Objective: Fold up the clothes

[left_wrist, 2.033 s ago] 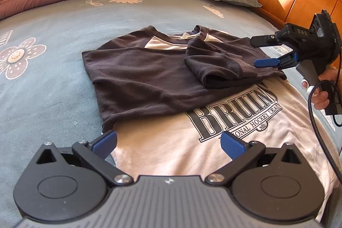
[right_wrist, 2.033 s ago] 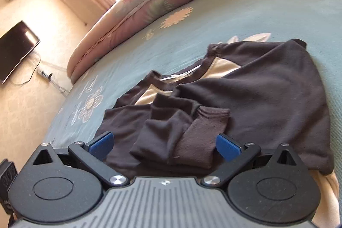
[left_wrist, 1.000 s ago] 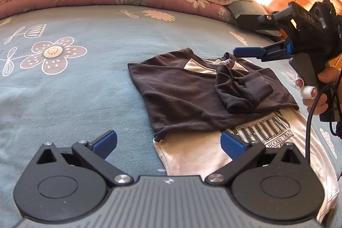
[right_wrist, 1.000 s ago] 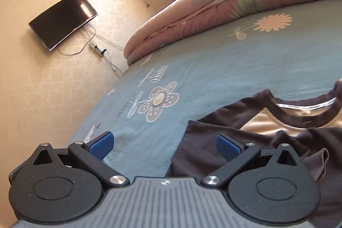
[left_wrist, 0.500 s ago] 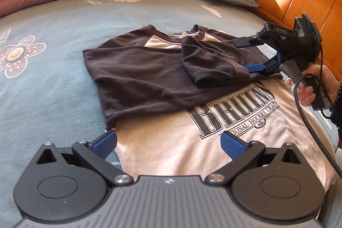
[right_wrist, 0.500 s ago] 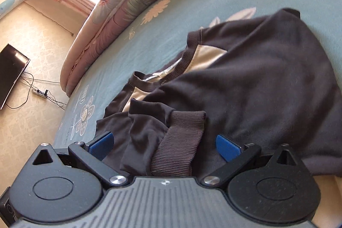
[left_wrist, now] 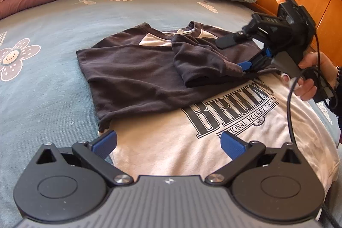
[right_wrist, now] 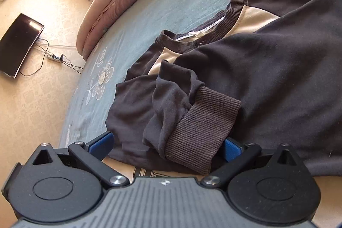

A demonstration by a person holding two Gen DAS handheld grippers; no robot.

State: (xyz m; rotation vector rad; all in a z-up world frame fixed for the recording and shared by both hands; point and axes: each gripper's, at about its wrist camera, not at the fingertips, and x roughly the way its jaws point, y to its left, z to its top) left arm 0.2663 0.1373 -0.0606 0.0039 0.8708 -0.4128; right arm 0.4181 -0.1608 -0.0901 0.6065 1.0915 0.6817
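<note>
In the left wrist view, the left gripper (left_wrist: 168, 142) is held with its jaws spread wide and nothing between them. Just ahead of the jaws lies the cream body of the sweatshirt (left_wrist: 162, 142), printed side up on the bed (left_wrist: 42, 20). Beyond the jaws, both dark sleeves are seen laid across the chest. Far to the right of the jaws, the right gripper (left_wrist: 237, 52) is lowered to the bunched sleeve (left_wrist: 201, 59), a hand (left_wrist: 310, 76) on its handle.

In the right wrist view, the jaws are parted, with the ribbed cuff (right_wrist: 203, 121) lying between them and hiding the right fingertip. No pinch is seen.

The sleeve-folding step is judged to be in hand. Next, the cuff would need to be clamped and drawn flat across the chest.
</note>
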